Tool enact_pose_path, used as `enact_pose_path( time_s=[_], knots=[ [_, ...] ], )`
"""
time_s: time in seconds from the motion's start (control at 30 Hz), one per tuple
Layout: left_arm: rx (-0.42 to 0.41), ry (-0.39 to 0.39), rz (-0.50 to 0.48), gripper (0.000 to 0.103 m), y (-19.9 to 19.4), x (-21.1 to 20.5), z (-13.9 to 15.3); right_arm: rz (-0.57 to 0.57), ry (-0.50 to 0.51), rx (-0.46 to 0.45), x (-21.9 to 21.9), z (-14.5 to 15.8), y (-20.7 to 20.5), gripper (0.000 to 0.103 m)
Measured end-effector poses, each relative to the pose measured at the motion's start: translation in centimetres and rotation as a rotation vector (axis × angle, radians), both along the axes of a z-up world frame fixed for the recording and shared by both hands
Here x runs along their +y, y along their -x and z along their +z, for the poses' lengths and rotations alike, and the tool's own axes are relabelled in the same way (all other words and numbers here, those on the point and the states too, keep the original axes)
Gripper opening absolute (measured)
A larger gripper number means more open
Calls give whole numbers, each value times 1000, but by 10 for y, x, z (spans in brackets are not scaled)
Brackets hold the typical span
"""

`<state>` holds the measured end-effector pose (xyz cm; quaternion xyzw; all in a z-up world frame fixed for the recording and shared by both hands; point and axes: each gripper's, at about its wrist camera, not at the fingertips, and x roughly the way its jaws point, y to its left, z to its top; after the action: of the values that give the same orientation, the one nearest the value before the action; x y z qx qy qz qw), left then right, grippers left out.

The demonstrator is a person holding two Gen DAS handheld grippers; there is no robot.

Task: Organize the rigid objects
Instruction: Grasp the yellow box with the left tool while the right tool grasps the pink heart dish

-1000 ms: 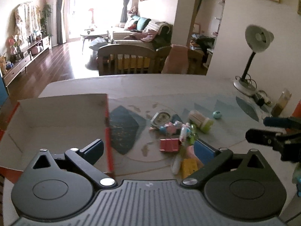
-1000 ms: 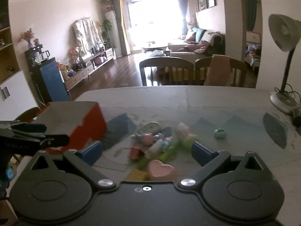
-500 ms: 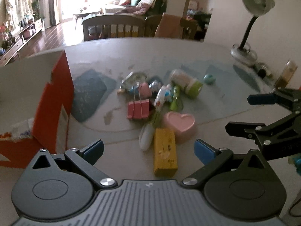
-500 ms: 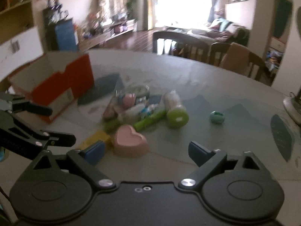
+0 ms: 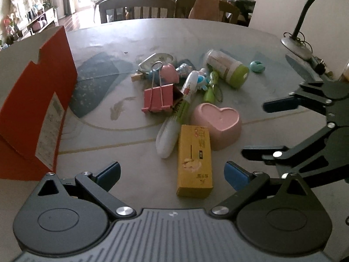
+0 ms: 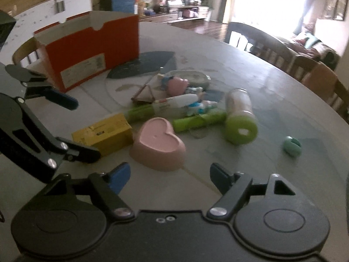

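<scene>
A pile of small things lies mid-table: a yellow box, a pink heart-shaped dish, a pink binder clip, a white tube and a green-capped bottle. An orange cardboard box stands open-topped at the left. My left gripper is open, its fingers either side of the yellow box's near end. My right gripper hovers just before the heart dish, its jaws closing with nothing between them.
A small teal round piece lies apart at the right. A desk lamp with its cable stands at the far right edge. Wooden chairs line the table's far side.
Both grippers have sunk toward the table and closed in on the pile. The right gripper has rolled and its jaws have narrowed. The left gripper now frames the yellow box.
</scene>
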<state>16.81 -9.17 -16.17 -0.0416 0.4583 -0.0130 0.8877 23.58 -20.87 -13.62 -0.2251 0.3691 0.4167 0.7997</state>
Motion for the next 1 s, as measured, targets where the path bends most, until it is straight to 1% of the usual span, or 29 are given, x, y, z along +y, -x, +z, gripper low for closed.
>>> enact_pose_path(
  time_s=[0.03, 0.1, 0.13, 0.2, 0.23, 0.27, 0.33, 0.37, 0.4, 0.43, 0.47, 0.5, 0.57, 0.6, 0.73, 0.77, 0.8, 0.9, 1.0],
  knots=[
    [3, 2, 0, 99, -1, -1, -1, 10, 0, 3, 2, -2, -2, 78],
    [16, 13, -1, 91, -3, -1, -3, 31, 4, 4, 7, -6, -5, 76],
    [22, 15, 1, 89, -4, -1, -4, 39, 6, 4, 9, -8, -7, 76],
    [30, 27, 1, 82, -7, 0, -5, 54, 1, 7, 11, -10, -11, 76],
    [36, 31, 1, 76, -8, 0, -6, 59, -2, 9, 13, -11, -13, 75],
    [35, 27, 3, 73, -8, 0, -7, 64, -4, 11, 14, -12, -14, 75],
    [37, 31, 5, 72, -9, 0, -7, 74, -1, 10, 17, -15, -16, 75],
    [37, 35, 6, 70, -10, 0, -6, 81, -1, 9, 19, -16, -17, 74],
    [36, 38, 5, 65, -10, 0, -6, 90, -3, 8, 20, -17, -18, 74],
    [38, 40, 5, 62, -10, 0, -5, 96, -6, 6, 21, -17, -18, 74],
    [40, 46, 1, 57, -11, 0, -5, 100, -8, 4, 23, -17, -19, 75],
    [41, 50, -2, 54, -11, 0, -4, 103, -11, 5, 24, -18, -19, 75],
    [45, 53, -9, 39, -10, -3, -3, 107, -18, 12, 27, -18, -20, 75],
    [45, 54, -12, 35, -10, -4, -3, 109, -21, 16, 28, -19, -21, 75],
    [45, 51, -10, 34, -9, -5, -1, 107, -36, 33, 28, -20, -21, 72],
    [46, 49, -10, 33, -9, -5, -1, 106, -41, 39, 27, -19, -21, 69],
    [46, 47, -10, 32, -9, -6, -1, 104, -43, 37, 27, -19, -21, 68],
    [46, 41, -12, 31, -8, -7, 0, 91, -49, 47, 26, -18, -18, 67],
    [46, 46, -9, 30, -6, -7, 1, 55, -50, 52, 22, -17, -13, 67]
  ],
)
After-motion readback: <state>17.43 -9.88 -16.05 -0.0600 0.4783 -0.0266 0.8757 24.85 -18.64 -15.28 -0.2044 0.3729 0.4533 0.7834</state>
